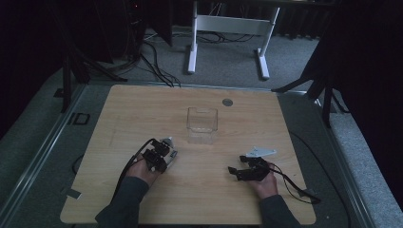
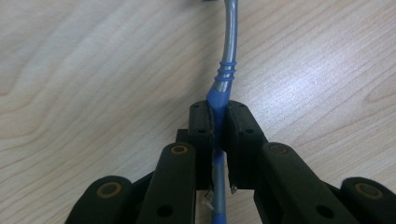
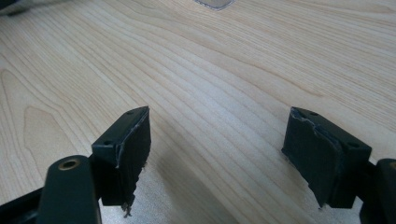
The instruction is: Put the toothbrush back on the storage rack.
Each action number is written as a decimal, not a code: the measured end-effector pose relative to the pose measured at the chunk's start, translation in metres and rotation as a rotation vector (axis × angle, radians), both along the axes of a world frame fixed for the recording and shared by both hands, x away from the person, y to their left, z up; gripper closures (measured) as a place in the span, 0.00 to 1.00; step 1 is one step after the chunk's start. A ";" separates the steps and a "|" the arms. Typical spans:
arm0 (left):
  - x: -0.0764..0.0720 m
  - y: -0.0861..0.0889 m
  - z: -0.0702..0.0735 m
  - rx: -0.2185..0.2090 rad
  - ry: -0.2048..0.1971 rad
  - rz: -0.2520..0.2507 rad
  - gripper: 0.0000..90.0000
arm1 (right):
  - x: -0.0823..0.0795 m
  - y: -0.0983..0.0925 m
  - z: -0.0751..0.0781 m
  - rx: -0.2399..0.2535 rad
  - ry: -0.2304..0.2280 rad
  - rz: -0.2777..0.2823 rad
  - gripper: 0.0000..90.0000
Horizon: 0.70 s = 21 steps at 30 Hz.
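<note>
Blue plastic and bare metal show between the fingers of the left gripper: they are clenched on a thin utensil handle, blue at the grip, ringed with three blue bands, then running on as a bent silver shaft toward the top of the left gripper view. What sits at its far end I cannot make out. It lies low over the wooden bench, on the person's left, short of the clear plastic container that stands near the middle. The right gripper rests apart on the bench, its fingers spread wide with nothing between them. The grip looks narrow and off toward the handle's end, so I would lift slowly and keep the wrist level; a long shaft held this way may swing or pivot. If the container is the goal, the right gripper could steady it, since light plastic may slide when touched.
</note>
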<state>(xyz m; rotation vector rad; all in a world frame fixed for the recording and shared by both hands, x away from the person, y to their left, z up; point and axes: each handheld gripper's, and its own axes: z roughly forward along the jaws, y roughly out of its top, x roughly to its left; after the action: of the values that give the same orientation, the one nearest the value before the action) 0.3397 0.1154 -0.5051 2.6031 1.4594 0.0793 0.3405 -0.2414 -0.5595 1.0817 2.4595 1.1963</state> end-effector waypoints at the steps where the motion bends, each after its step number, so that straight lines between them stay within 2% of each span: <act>1: -0.001 0.001 0.002 -0.007 -0.007 0.002 0.91 | 0.000 0.000 0.000 0.000 0.000 0.000 0.25; 13: -0.004 0.008 0.016 -0.047 -0.055 0.028 0.91 | 0.000 0.000 0.000 0.000 0.000 0.000 0.25; 21: -0.007 0.009 0.026 -0.053 -0.099 0.030 0.91 | 0.000 0.000 0.000 0.001 0.000 0.000 0.25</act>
<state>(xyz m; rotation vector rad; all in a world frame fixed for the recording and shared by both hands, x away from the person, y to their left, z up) 0.3328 0.1248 -0.4795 2.4981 1.4461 0.1673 0.3405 -0.2414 -0.5595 1.0823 2.4595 1.1978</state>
